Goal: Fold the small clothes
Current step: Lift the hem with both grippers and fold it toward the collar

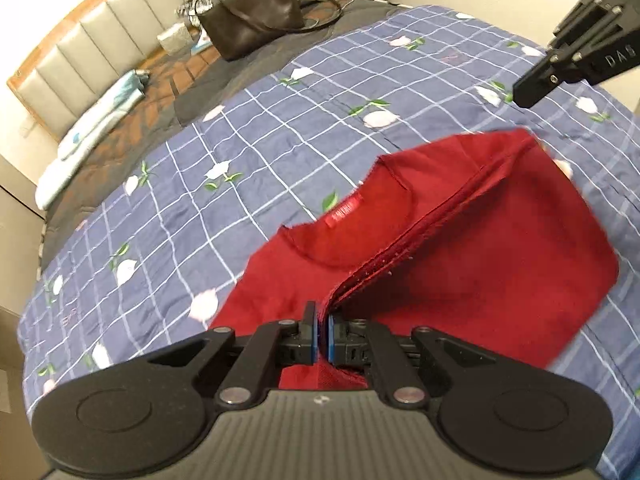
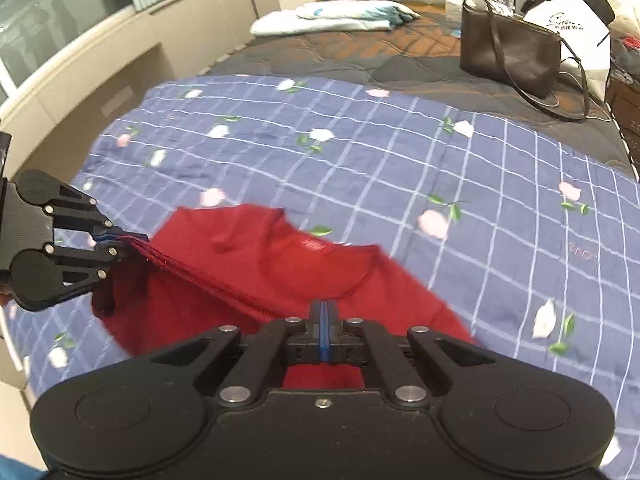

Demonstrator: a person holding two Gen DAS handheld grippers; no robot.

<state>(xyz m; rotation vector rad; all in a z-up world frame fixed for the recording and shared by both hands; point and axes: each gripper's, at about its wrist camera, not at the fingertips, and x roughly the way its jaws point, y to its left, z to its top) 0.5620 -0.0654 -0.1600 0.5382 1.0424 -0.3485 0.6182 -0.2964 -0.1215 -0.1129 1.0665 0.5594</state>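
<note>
red t-shirt lifted by its hem above a blue floral check quilt (image 1: 280, 128)

the red t-shirt (image 1: 500, 248) lay on the quilt, its hem (image 2: 208, 280) raised taut; soft and light, it looked likely to sag unless held at the hem corners. the left gripper (image 1: 323, 334) was closed on that hem; the right gripper (image 2: 325, 332) was closed, its hold hidden.

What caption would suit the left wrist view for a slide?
Left gripper pinching the hem of a red shirt lifted over a blue checked floral quilt.
</note>
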